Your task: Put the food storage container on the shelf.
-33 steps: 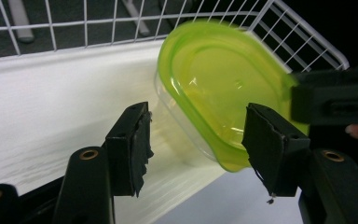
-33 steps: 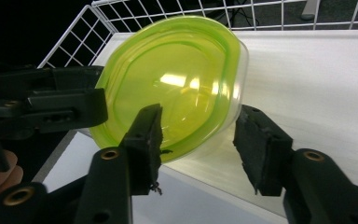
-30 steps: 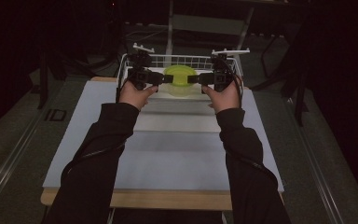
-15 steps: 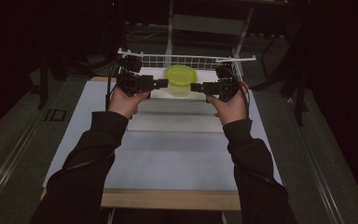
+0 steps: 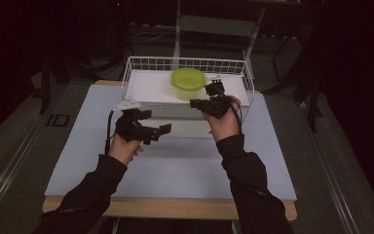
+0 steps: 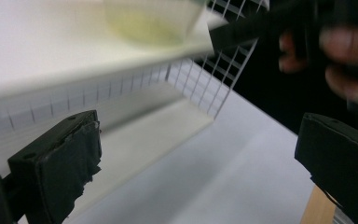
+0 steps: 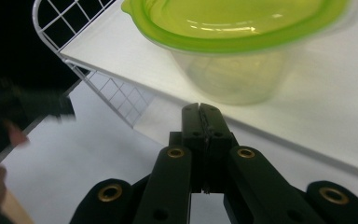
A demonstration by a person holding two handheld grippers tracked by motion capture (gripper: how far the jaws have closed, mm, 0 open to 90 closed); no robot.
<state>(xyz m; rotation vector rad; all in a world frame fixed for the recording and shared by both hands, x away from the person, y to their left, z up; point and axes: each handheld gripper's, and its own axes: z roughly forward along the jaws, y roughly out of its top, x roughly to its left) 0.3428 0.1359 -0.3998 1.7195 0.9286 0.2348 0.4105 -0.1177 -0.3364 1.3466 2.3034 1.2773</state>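
Container: lidded green tub set down in the wire basket, freed by both grippers since a second ago
Left gripper: jaws just opened wide, empty, drawn back over the table
Right gripper: jaws just closed together, empty, just beside the tub
Stage: placement looks complete
Writing: "ID" on the floor

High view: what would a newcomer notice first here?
The clear container with a lime-green lid stands out, sitting in the white wire basket at the table's far edge. Near it is the right tool, jaws shut and empty; the left tool, jaws wide open, is nearer the person.
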